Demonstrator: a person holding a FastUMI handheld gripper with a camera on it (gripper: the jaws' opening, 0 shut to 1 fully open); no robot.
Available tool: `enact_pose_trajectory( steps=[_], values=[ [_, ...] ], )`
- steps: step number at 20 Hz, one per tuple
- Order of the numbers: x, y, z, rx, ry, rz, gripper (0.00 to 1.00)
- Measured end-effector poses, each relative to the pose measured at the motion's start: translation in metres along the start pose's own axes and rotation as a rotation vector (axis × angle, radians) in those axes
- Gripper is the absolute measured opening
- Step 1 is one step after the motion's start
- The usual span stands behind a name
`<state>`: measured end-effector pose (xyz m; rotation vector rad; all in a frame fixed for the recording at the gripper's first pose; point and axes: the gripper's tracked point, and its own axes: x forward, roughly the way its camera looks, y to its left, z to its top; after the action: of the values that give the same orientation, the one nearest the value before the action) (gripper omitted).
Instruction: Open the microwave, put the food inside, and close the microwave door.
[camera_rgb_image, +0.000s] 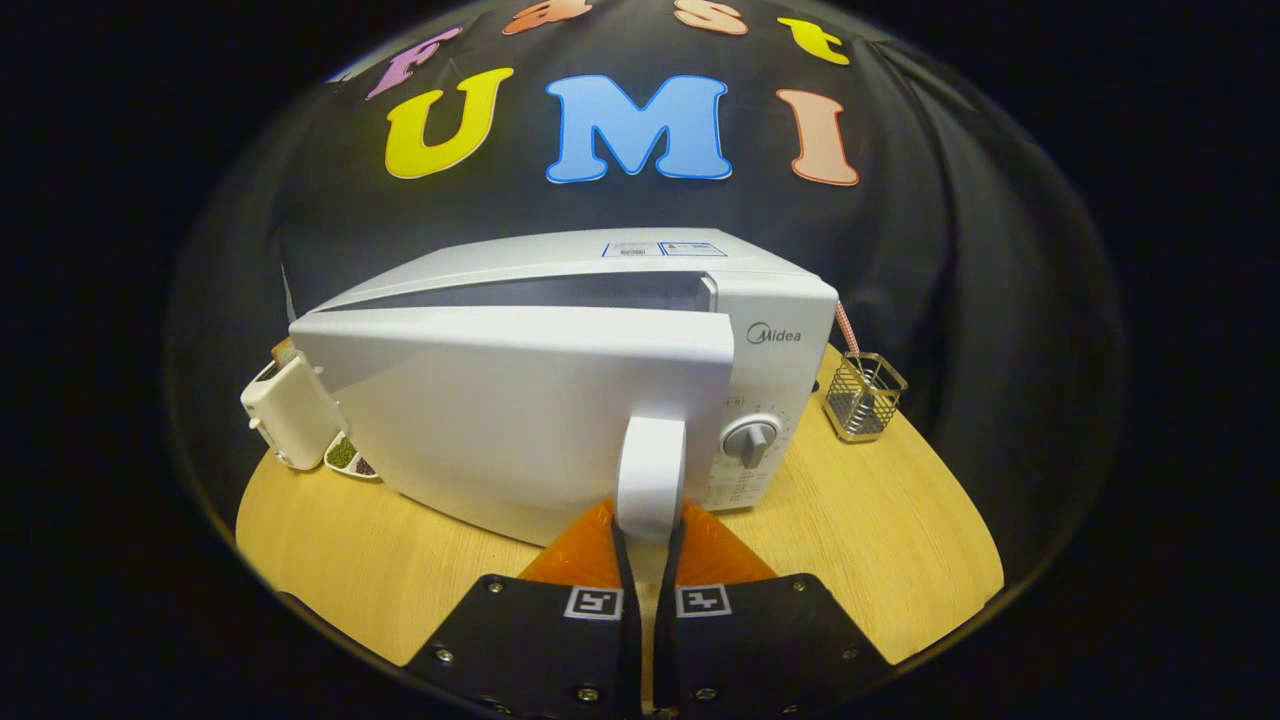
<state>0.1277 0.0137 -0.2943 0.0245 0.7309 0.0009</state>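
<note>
Wooden tabletop (880, 540) carries a white microwave (560, 400) near its back edge, lettered "Midea" on the control panel above a dial (750, 441); stickers on its roof are too small to make out. Its door (520, 420) stands partly ajar. Both fingers of the gripper (650, 545) clamp the door handle (650, 475). A toaster (290, 410) and a dish of food (348, 455) sit half hidden behind the door at the back left; a wire basket (865, 395) stands at the back right
</note>
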Motion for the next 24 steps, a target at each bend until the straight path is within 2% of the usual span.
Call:
enact_pose_trajectory(
  steps=[15, 24],
  values=[
    [-0.078, 0.055, -0.055, -0.018, 0.095, 0.049, 0.06],
    [-0.113, 0.097, -0.081, -0.053, 0.156, 0.121, 0.17]
  ],
)
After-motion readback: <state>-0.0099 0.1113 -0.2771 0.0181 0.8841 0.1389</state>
